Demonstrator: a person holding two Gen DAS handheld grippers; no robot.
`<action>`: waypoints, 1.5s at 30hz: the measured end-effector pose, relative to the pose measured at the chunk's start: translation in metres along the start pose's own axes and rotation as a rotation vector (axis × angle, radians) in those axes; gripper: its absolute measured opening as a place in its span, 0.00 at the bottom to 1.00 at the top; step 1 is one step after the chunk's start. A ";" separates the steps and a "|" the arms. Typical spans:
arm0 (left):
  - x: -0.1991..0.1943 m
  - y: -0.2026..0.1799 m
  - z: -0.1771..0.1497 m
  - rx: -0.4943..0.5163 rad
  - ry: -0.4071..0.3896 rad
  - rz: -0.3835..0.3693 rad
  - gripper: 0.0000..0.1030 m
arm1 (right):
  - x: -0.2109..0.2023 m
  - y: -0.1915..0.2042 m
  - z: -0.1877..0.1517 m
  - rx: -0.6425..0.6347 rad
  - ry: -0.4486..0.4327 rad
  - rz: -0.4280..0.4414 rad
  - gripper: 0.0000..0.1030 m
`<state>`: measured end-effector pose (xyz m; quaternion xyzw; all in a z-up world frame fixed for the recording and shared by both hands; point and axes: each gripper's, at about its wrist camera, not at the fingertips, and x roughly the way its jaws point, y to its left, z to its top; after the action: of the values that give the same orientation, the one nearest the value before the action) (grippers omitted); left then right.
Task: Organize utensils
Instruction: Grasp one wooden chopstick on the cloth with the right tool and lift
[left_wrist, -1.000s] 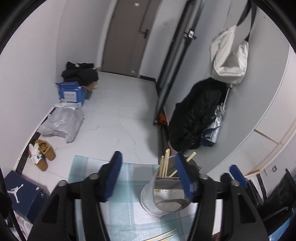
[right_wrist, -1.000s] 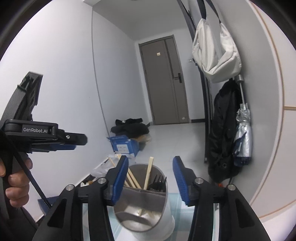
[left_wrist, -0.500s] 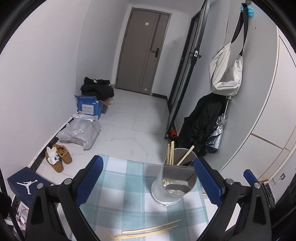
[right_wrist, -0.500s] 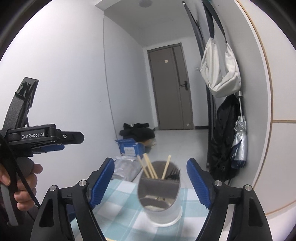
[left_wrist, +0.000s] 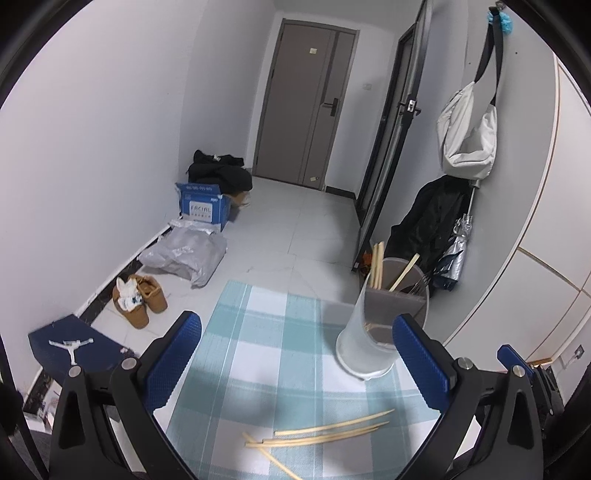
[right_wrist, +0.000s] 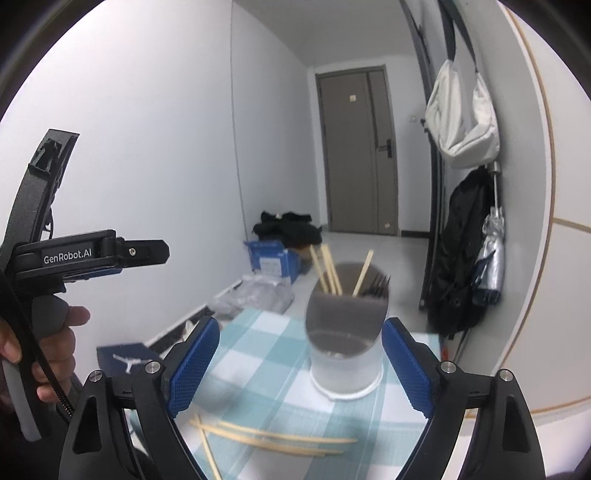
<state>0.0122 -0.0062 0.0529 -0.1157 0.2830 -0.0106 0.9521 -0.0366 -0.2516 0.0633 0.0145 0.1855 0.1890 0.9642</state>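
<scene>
With the utensil holder (right_wrist: 345, 332) set down, both hand-held grippers, left (left_wrist: 297, 363) and right (right_wrist: 299, 369), their jaws just opened wide and empty, likely go next for the loose chopsticks (left_wrist: 325, 432) before it.

Each hand-held gripper (left_wrist: 297, 363) has black arms with silver screws and blue, textured pads (left_wrist: 173, 360). The left hand-held gripper (right_wrist: 96, 254), seen side-on, reads "GenRobot.AI" in white; a black cable, perhaps, trails down.

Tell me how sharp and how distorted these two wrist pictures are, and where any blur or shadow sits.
Left wrist view: mostly sharp, strong fisheye bending of walls and door; a soft shadow on the checked cloth. Right wrist view: the utensil holder and loose chopsticks look soft and smeared, while the door beyond looks sharper; dark vignette rings both.
</scene>
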 end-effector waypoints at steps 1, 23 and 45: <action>0.002 0.003 -0.004 -0.004 0.009 0.002 0.99 | 0.002 0.001 -0.003 0.000 0.011 -0.004 0.88; 0.049 0.096 -0.026 -0.212 0.194 -0.017 0.99 | 0.103 0.081 -0.083 -0.187 0.467 0.261 0.82; 0.053 0.130 -0.019 -0.377 0.196 -0.029 0.98 | 0.177 0.156 -0.132 -0.732 0.660 0.452 0.05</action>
<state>0.0412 0.1116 -0.0202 -0.2943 0.3697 0.0177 0.8811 0.0117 -0.0471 -0.1063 -0.3429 0.3925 0.4384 0.7322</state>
